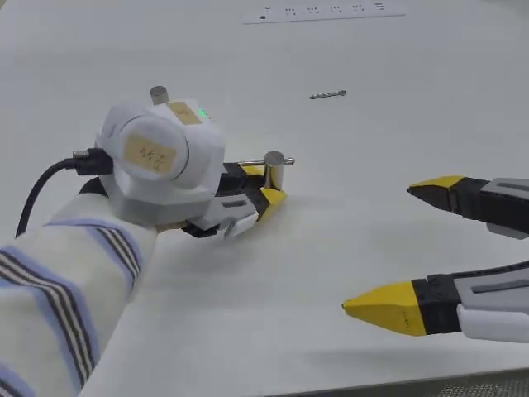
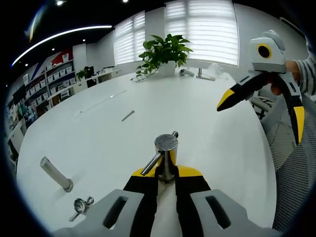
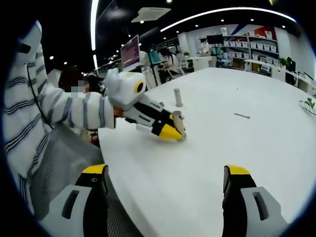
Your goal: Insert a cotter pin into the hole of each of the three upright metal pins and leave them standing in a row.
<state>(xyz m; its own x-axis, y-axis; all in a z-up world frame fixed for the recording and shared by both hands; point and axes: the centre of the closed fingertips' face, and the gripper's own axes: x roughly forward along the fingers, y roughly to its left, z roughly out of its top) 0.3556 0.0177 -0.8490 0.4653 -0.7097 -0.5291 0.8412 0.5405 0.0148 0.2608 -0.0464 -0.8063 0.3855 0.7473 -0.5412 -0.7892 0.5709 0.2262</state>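
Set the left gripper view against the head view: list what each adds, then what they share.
Left gripper view adds: a potted plant, window blinds and a third metal pin low at left, a cotter pin's loop at its side. Head view adds: a power strip and a black cable. Shared: the left gripper shut on an upright pin with a cotter pin through it, the open right gripper, a bare upright pin and a loose cotter pin.

Far metal pin [image 1: 159, 94] mostly hidden behind left gripper [image 1: 273, 186]; right gripper [image 1: 376, 248] cropped at edge
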